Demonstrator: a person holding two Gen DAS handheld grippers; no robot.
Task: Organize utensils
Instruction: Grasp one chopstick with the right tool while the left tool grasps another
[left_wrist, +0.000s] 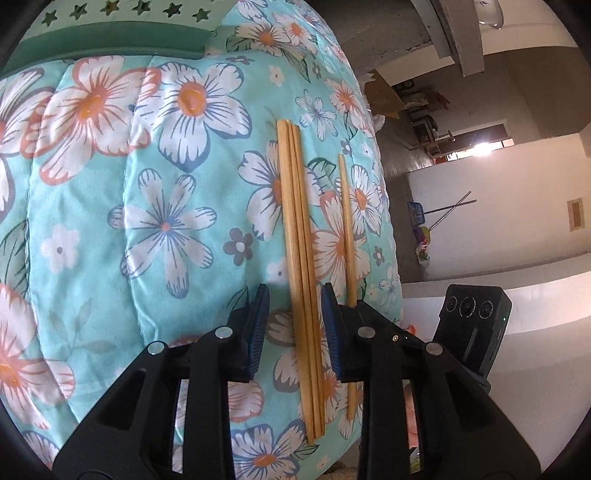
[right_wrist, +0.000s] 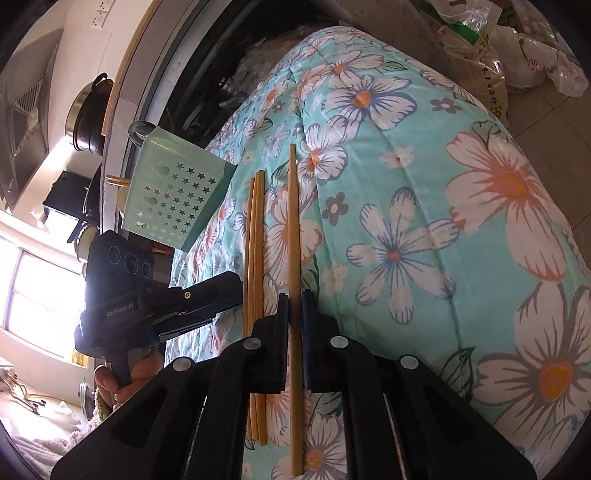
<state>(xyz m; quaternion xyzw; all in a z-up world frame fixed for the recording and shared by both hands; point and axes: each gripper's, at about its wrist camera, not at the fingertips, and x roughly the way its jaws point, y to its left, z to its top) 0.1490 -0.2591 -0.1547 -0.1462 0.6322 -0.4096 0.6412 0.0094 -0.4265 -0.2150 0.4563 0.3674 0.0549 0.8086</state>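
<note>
While the right claw (right_wrist: 294, 314) pinches one chopstick (right_wrist: 293, 221), three chopsticks (left_wrist: 301, 258) loose between the half-wide left claw (left_wrist: 294, 306).

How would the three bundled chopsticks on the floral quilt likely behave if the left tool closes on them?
The three chopsticks look thin and rigid, so probably light and unbending. Lying loose together, they may slide apart. The soft quilt could let them sink or tilt.

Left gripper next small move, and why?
Probably close the left gripper on the bundle of chopsticks. Its pads straddle the bundle on the floral quilt without touching it, while the right gripper already pinches the single chopstick.
</note>
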